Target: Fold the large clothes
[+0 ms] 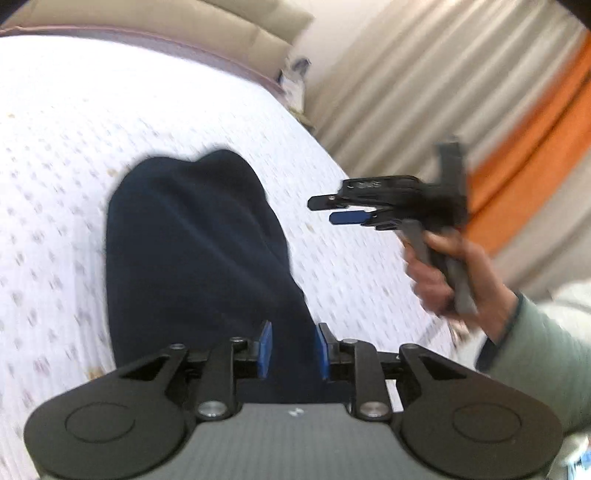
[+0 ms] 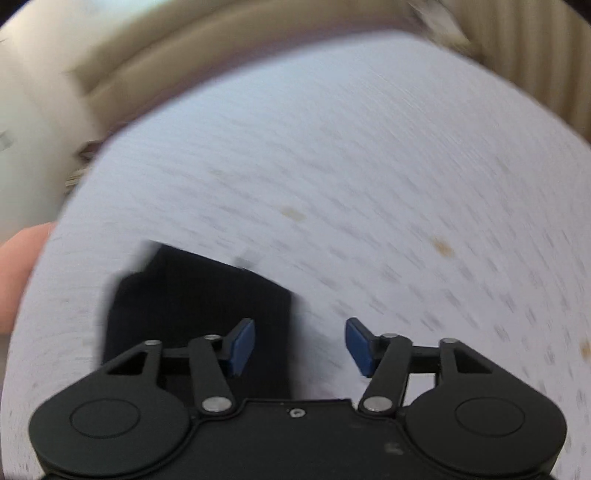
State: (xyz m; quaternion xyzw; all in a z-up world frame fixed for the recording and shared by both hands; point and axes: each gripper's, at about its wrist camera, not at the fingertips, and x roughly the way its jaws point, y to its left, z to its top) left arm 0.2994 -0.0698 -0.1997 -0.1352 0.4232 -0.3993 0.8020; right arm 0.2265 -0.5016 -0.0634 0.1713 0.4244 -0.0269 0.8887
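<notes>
A dark navy garment (image 1: 192, 258) lies folded into a long strip on the white patterned bed (image 1: 55, 166). My left gripper (image 1: 291, 349) hovers over its near end, open, with nothing between the blue pads. My right gripper (image 1: 332, 210) shows in the left wrist view, held in a hand in the air to the right of the garment. In the right wrist view the right gripper (image 2: 300, 345) is open and empty, above the bed (image 2: 369, 184), with the garment's (image 2: 192, 302) squared end below and to its left. Both views are motion-blurred.
A beige headboard (image 1: 240, 33) runs along the far side of the bed. Pale striped curtains (image 1: 424, 85) and an orange curtain (image 1: 535, 147) hang to the right. The person's sleeve (image 1: 543, 339) is at the right edge.
</notes>
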